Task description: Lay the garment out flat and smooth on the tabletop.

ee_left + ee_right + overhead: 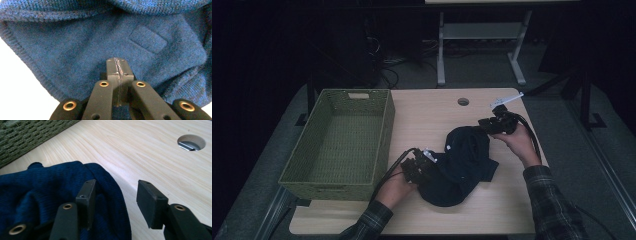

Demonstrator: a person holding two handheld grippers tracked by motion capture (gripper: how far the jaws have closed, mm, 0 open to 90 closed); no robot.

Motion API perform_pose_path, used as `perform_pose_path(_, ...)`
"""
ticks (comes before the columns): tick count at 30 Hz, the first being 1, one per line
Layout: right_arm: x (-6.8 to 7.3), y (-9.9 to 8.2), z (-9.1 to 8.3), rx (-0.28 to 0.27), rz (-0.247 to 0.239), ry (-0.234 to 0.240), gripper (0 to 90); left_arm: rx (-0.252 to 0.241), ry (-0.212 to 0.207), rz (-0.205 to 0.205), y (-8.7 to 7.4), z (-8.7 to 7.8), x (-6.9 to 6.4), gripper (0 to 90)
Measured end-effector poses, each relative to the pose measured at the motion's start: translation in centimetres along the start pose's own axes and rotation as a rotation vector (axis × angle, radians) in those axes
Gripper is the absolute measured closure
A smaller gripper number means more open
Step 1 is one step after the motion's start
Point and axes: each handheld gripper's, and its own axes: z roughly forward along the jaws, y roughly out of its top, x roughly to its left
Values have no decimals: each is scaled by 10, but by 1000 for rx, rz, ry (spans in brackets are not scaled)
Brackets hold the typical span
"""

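Note:
A dark blue knitted garment (464,160) lies bunched on the light wooden table (432,110), right of centre. My left gripper (432,169) is at the garment's left edge. In the left gripper view its jaws (117,68) are pressed together with blue fibres in the seam, and the knit (75,45) with a sewn patch (148,39) spreads beyond them. My right gripper (483,124) is at the garment's upper right edge and stands open (115,195). One jaw rests on the fabric (37,192) and the other is over bare wood (150,152).
A green woven basket (384,135) stands on the table's left side, and its wall shows in the right gripper view (25,135). A round cable hole (463,101) (191,142) sits near the far edge. A white desk frame stands on the floor beyond.

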Motion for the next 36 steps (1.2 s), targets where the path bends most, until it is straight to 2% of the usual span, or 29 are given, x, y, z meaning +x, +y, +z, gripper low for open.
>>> perform_pose_path(2, -3, -1, 4, 3, 2, 23, 563, 2, 0, 0, 0, 0, 0, 899)
perform_pose_path(5, -4, -3, 9, 30, 13, 48, 732, 3, 1, -1, 0, 0, 0, 899)
perform_pose_path(6, -4, -3, 9, 35, 6, 46, 809, 2, 0, -1, 0, 0, 0, 899)
perform_pose_path(7, -3, -4, 8, 32, -4, 43, 840, 1, 2, -1, 0, 0, 0, 899)
perform_pose_path(13, 1, 0, -2, 16, -21, 14, 878, 7, 2, -3, 1, 0, 0, 899)
perform_pose_path(15, 1, 1, -4, 17, -22, -23, 882, 5, 4, -3, 0, 0, -1, 899)
perform_pose_path(20, -6, 4, -15, -18, -10, -117, 885, 4, 6, -4, 0, 0, -1, 899)
perform_pose_path(25, -14, 11, -26, -31, 4, -230, 886, 3, 9, -6, 0, 0, -1, 899)
perform_pose_path(31, -29, 16, -31, -8, 16, -332, 889, 11, 15, 2, 1, 0, -1, 900)
perform_pose_path(36, -40, 13, -22, 19, 53, -395, 890, 6, 12, -5, 1, 0, -2, 900)
